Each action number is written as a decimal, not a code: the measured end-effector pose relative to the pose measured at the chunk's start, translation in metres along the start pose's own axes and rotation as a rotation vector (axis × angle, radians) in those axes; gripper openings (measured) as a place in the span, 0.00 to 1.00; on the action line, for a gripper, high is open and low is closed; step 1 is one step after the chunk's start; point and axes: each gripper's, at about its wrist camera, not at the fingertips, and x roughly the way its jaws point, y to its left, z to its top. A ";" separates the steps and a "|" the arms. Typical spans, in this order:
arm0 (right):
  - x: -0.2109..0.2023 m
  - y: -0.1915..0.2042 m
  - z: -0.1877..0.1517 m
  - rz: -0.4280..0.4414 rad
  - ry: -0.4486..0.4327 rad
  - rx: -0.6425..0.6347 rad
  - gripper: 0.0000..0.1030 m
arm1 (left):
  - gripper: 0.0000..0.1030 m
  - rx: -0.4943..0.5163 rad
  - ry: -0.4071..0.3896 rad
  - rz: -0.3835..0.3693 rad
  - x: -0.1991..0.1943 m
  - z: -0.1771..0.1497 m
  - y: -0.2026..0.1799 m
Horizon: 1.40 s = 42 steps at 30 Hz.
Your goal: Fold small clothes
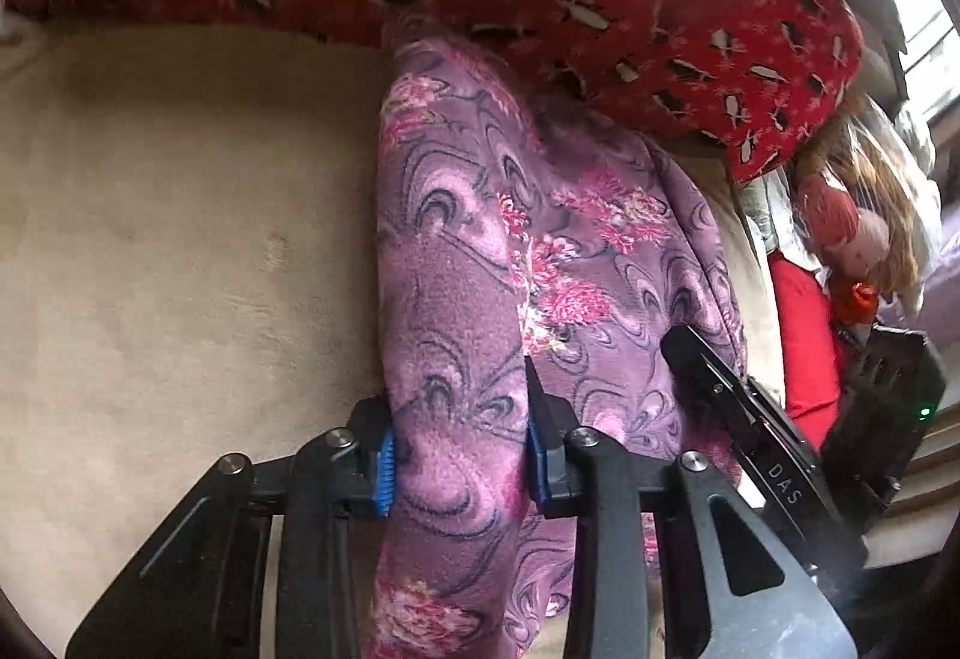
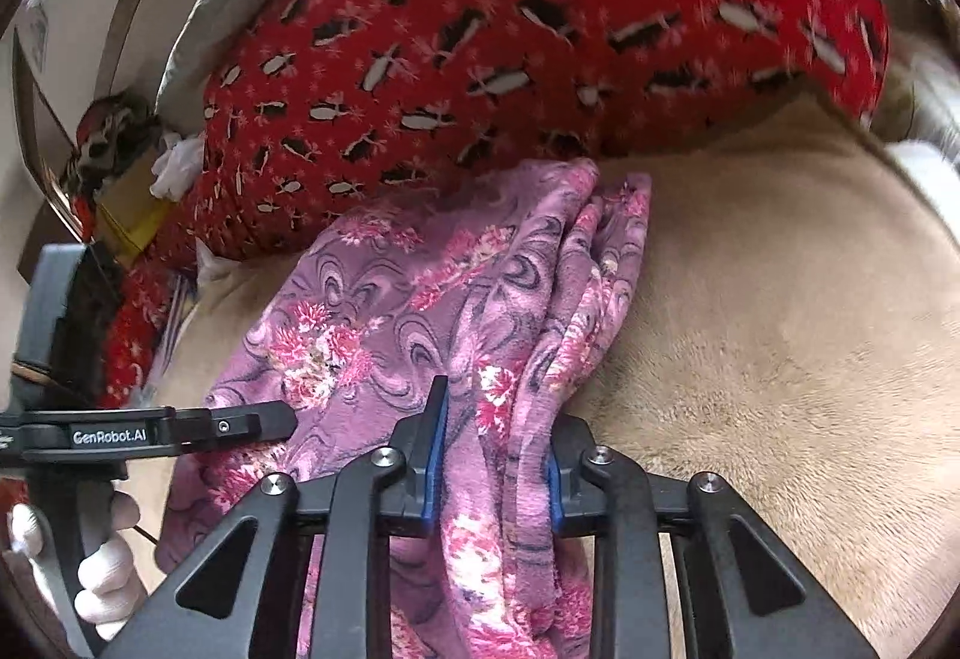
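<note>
A purple fleece garment (image 1: 510, 239) with pink flowers lies bunched on a beige plush surface (image 1: 180, 239). My left gripper (image 1: 462, 467) is shut on a thick fold at the garment's left edge, blue pads pressing both sides. In the right wrist view the same garment (image 2: 384, 311) spreads toward the back, and my right gripper (image 2: 495, 464) is shut on a gathered fold at its right edge. One finger of the right gripper (image 1: 708, 377) rests on the cloth in the left wrist view. A finger of the left gripper (image 2: 258, 422) shows at the left, held by a white-gloved hand (image 2: 102, 569).
A red patterned blanket (image 2: 510, 29) is heaped behind the garment, close to its far end. A doll (image 1: 840, 227) and red cloth (image 1: 804, 347) lie at the right edge. A metal frame (image 2: 198, 17) and a box (image 2: 132, 203) stand at the back left. Bare beige plush (image 2: 780, 329) stretches to the right.
</note>
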 end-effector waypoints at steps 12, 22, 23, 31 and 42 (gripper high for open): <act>-0.043 0.069 -0.017 0.012 -0.019 -0.023 0.24 | 0.29 -0.008 -0.085 0.031 -0.073 -0.036 0.023; -0.063 0.137 -0.070 0.108 0.022 0.004 0.25 | 0.29 -0.063 -0.087 0.034 -0.129 -0.108 0.091; -0.062 0.142 -0.079 0.116 0.034 0.008 0.25 | 0.29 -0.079 -0.074 0.033 -0.128 -0.117 0.102; -0.022 0.124 -0.153 0.102 0.194 0.155 0.33 | 0.43 -0.193 0.076 -0.020 -0.094 -0.162 0.169; -0.031 0.155 -0.075 0.107 0.028 0.000 0.32 | 0.45 0.014 -0.069 0.131 -0.087 -0.077 0.116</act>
